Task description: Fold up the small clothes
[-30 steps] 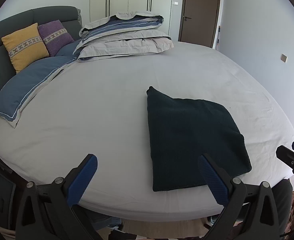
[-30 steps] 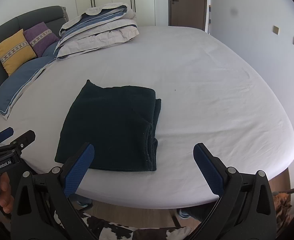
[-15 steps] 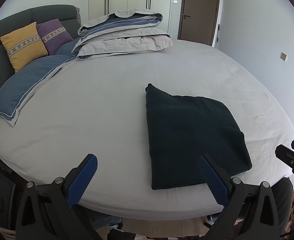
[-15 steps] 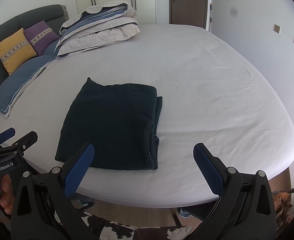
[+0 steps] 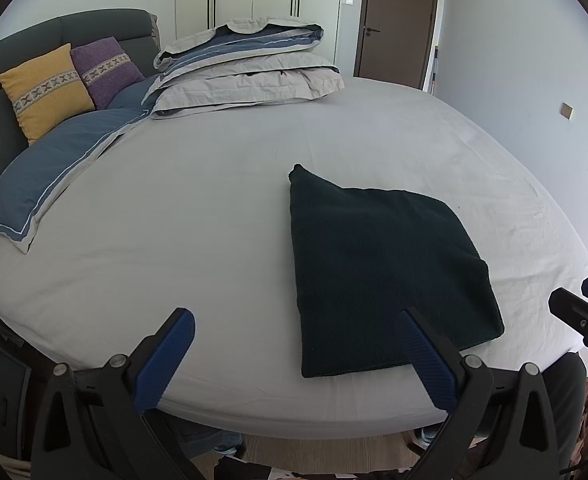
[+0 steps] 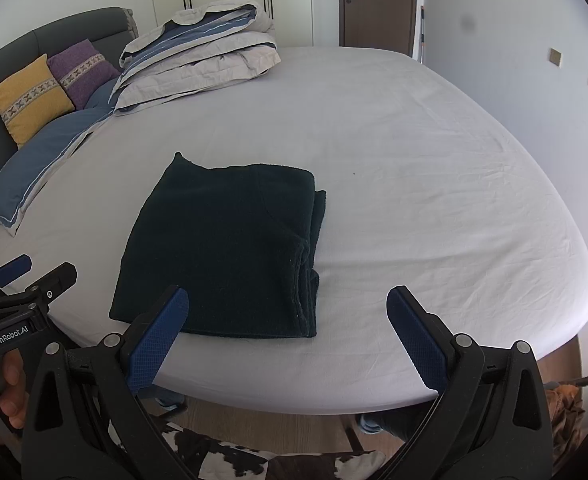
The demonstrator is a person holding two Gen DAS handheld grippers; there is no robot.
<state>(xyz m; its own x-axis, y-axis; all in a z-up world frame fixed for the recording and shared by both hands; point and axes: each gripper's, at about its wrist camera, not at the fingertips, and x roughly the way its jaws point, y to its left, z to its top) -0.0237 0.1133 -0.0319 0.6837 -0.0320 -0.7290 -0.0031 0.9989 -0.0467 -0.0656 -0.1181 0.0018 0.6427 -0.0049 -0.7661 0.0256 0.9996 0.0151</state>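
Garment: I see the folded dark green knitted cloth flat on the white-sheeted bed, at 11 o'clock.
Left tongs: spread, empty.
Right tongs: spread, empty.

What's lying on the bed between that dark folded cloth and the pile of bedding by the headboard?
Nothing: the right wrist view shows only bare white sheet between the dark folded cloth and the stacked bedding.

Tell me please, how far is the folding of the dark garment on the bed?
Done: the dark garment lies folded into a flat rectangle on the bed sheet, layered edges stacked on its right side. In hand: nothing; the left gripper and right gripper are both open and empty. Left: no other loose clothes are visible.
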